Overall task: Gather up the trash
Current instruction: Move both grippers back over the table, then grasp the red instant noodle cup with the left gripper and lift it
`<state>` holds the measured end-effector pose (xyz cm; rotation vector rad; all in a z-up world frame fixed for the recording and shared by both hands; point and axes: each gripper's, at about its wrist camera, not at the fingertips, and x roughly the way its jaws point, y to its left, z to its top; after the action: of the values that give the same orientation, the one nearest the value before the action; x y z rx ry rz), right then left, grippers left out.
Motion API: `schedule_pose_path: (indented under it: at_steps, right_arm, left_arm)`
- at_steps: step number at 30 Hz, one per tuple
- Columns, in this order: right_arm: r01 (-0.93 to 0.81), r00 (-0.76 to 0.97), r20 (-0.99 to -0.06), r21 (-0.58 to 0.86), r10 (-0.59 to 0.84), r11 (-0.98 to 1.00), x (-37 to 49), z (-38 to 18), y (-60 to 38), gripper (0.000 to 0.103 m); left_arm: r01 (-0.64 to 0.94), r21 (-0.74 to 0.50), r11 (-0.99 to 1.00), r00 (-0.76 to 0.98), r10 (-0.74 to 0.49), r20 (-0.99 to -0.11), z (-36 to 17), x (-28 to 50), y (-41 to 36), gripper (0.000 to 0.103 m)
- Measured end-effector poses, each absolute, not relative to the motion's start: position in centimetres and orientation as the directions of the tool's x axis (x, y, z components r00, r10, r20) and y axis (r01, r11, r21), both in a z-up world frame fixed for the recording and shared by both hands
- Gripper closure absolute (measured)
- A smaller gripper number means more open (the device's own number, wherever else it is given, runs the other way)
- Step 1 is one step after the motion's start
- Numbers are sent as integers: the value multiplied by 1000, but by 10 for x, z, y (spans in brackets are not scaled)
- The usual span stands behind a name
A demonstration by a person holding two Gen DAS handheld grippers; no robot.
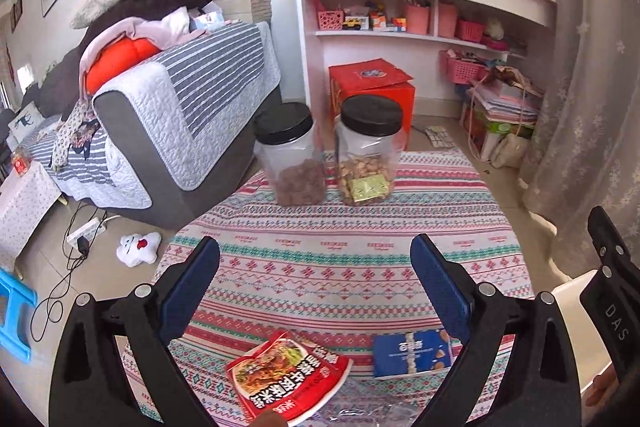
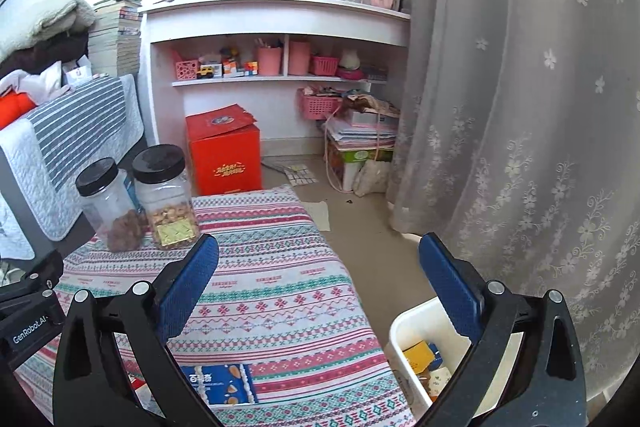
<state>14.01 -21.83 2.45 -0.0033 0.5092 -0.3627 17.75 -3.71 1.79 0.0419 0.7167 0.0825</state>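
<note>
Left gripper [image 1: 316, 287]: I see its jaws spread wide, nothing held.
Right gripper [image 2: 318, 283]: mine gapes wide too, nothing held.
Red snack wrapper [image 1: 288, 379]: lying on the patterned cloth [image 1: 340, 267], below my left fingers.
Blue packet [image 2: 220, 383]: on the cloth, beside the white bin [image 2: 404, 327].

Two jars [image 1: 328, 151] stand behind two wrappers [image 1: 288, 375] on the table [image 1: 360, 259]; bin [image 2: 420, 331] right.

Only readable bits: "DAS" on the black gripper body [image 1: 614, 311] at the right edge, and "GenRobot.AI" on the other gripper's body [image 2: 28, 331]. Packet and box print's too blurry.
</note>
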Motion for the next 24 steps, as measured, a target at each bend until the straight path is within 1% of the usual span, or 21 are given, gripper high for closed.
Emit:
schedule_pose_path:
  at_steps: [7,9,11,15,18,21,24]
  right_arm:
    - [249,803,-537,-92,-259,964,158,10,-185,7]
    - [222,794,-559,-98,-238,970,163,5,-177,7]
    - [199,786,-576,-107,-224,974,168,1,-170,7]
    - [153,757,-627,-105,-185,983,177,-11,-163,7]
    - [136,742,-649,-100,-168,986,179,-15,-164,7]
    - [130,730,-664,-97,-162,987,180,-18,-167,7]
    - [127,719,-678,-92,-156,988,182,-21,-171,7]
  left_arm:
    - [-140,71,988,605,142,-784,-21,199,18,10]
    - [-160,56,985,557,137,-819,-32,204,31,10]
    - [-172,24,985,498,108,-860,-44,209,42,10]
    - [-196,-76,978,361,0,-933,-76,216,58,10]
    - [-265,-212,941,241,-148,-959,-105,218,72,10]
    - [-375,-356,856,164,-317,-934,-130,216,84,10]
    - [-449,-425,786,138,-409,-902,-145,212,90,10]
